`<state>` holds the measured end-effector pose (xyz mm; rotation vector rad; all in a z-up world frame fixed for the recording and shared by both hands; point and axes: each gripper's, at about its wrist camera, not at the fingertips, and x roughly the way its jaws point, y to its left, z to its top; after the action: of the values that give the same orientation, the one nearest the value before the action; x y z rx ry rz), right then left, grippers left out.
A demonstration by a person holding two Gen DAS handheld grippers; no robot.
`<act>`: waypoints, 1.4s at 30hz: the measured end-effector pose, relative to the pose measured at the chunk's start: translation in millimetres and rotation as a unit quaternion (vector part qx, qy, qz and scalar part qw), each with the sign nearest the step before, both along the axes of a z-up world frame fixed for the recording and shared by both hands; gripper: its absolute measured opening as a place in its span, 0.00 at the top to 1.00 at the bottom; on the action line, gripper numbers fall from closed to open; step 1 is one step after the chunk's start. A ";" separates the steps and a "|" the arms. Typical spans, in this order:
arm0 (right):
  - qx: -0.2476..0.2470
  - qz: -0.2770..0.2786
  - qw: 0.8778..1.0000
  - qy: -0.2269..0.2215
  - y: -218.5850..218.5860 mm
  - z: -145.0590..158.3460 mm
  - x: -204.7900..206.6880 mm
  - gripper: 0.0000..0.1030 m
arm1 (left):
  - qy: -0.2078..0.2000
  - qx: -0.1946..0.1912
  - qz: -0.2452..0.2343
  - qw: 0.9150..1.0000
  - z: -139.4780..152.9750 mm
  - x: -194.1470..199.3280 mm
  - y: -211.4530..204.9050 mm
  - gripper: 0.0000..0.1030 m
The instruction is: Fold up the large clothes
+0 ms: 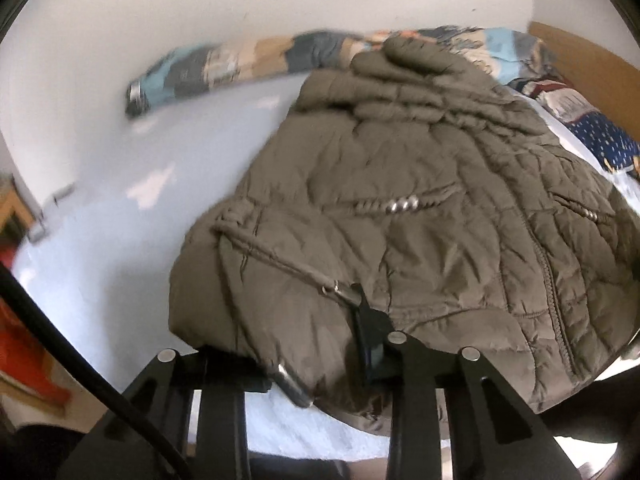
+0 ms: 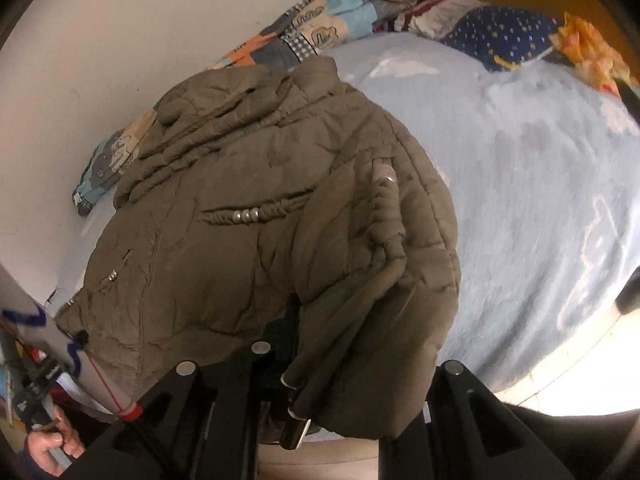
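Note:
A large olive-brown quilted jacket lies on a pale blue bed sheet, collar toward the wall. In the left wrist view my left gripper is at the jacket's near hem, its black fingers shut on the hem fabric near a belt strap with a metal buckle. In the right wrist view the jacket fills the middle; my right gripper is shut on a folded-over sleeve and belt end at the near edge. Both sets of fingertips are partly hidden by fabric.
A patchwork quilt lies along the white wall behind the jacket. Dark blue dotted bedding and an orange cloth lie at the head of the bed by a wooden headboard. A hand holding the other gripper shows at lower left.

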<state>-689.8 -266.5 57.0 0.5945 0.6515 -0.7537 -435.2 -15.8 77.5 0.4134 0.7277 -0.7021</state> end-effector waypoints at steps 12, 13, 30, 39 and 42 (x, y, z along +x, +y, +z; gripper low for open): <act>-0.120 0.026 0.992 -0.026 23.3 52.6 5.0 0.84 | -0.079 -0.030 -0.047 0.995 42.8 -9.3 -2.0 0.74; -0.121 0.025 0.992 -0.029 22.2 55.0 4.4 0.84 | -0.083 -0.032 -0.050 0.995 45.9 -9.1 -2.7 0.74; -0.194 0.056 0.977 -0.069 -4.0 152.5 40.8 0.84 | -0.090 -0.121 -0.130 0.980 131.5 38.9 -28.5 0.74; -0.210 0.059 0.972 -0.092 -51.8 207.2 89.9 0.84 | -0.084 -0.158 -0.151 0.972 176.1 79.7 -73.3 0.74; -0.216 0.065 0.970 -0.089 -70.1 216.2 109.4 0.84 | -0.082 -0.160 -0.156 0.971 186.6 96.3 -93.7 0.74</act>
<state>-580.4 -336.6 273.2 0.2122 0.3398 -0.6828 -338.9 -109.5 264.2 0.2865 0.3850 -1.0503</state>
